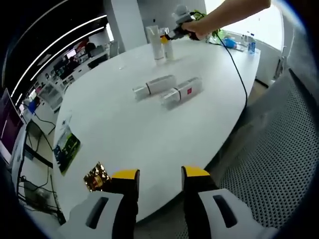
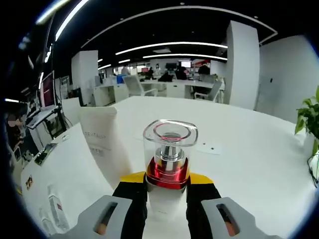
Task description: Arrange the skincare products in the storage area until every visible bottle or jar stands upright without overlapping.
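Two white bottles lie on their sides mid-table, one (image 1: 154,85) beside the other, which has a red label (image 1: 182,92). At the far end a white tube (image 1: 155,42) stands upright. Next to it is a white bottle (image 1: 168,48) with my right gripper (image 1: 179,31) on it. In the right gripper view that bottle (image 2: 169,154) has a clear cap and a red collar. My right gripper (image 2: 167,181) is shut on its white body, with the tube (image 2: 107,139) just to the left. My left gripper (image 1: 159,174) hangs open over the near table edge, holding nothing.
A black cable (image 1: 239,74) runs across the white table (image 1: 119,124) from the person's arm (image 1: 224,15). A gold wrapper (image 1: 97,177) and a leaflet (image 1: 67,147) lie near the left edge. A water bottle (image 1: 251,45) and a plant (image 2: 309,119) are at the far end.
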The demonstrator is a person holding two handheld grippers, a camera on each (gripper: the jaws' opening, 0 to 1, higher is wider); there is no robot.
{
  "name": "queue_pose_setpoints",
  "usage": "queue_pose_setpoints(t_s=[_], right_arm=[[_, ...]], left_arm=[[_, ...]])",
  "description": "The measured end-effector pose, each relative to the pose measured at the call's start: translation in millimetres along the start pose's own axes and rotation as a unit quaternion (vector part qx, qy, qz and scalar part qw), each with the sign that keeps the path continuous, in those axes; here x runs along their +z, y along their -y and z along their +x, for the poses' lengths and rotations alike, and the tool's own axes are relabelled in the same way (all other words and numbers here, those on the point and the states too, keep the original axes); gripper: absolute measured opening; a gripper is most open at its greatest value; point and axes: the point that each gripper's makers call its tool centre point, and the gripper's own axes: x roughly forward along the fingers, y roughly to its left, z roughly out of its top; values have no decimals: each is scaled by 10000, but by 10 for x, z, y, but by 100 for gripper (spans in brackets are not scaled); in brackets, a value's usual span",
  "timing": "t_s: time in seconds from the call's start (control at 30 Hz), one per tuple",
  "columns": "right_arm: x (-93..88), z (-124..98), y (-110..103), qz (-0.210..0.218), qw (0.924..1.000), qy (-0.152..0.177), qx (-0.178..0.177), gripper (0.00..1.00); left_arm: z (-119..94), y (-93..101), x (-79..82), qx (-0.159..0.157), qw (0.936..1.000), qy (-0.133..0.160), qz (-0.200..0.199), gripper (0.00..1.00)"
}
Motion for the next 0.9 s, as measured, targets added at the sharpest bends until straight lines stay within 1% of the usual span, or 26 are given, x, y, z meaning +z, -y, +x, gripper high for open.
queue_pose_setpoints(t_s=[0.03,0.07,0.1,0.13,0.27,0.37,0.53,0.8,0.83,0.9], right_arm=[[-7,9,-4,2,10000,-12,10,22],[14,0,-37,-7,10000,52,38,22],[9,-3,-41,-33,10000,18,41,22],[18,-12,-57,-65,10000,30,54,22],[34,-59,-120,-179,9997,99,119,23],[32,-105,-161,-339,9993,128,126,23],[27,-167,-189,-410,9988,194,169,23],[35,-173,-194,-350,9990,165,229,24],[49,-177,-205,-162,9992,168,333,24],[60,-192,-188,-121,9993,138,333,25]], left_arm=[[16,-20,14,27,10000,30,-14,37],[4,-36,56,62,9999,135,-13,37],[-8,-49,86,90,9997,211,-12,36],[-10,-54,93,106,9997,227,-14,35],[-1,-55,78,132,9998,142,-13,35],[6,-11,92,95,9998,140,56,34],[15,0,83,69,9999,108,90,33],[19,9,75,43,9999,86,94,33],[18,12,76,34,9999,91,92,33],[13,17,82,20,9999,101,100,34]])
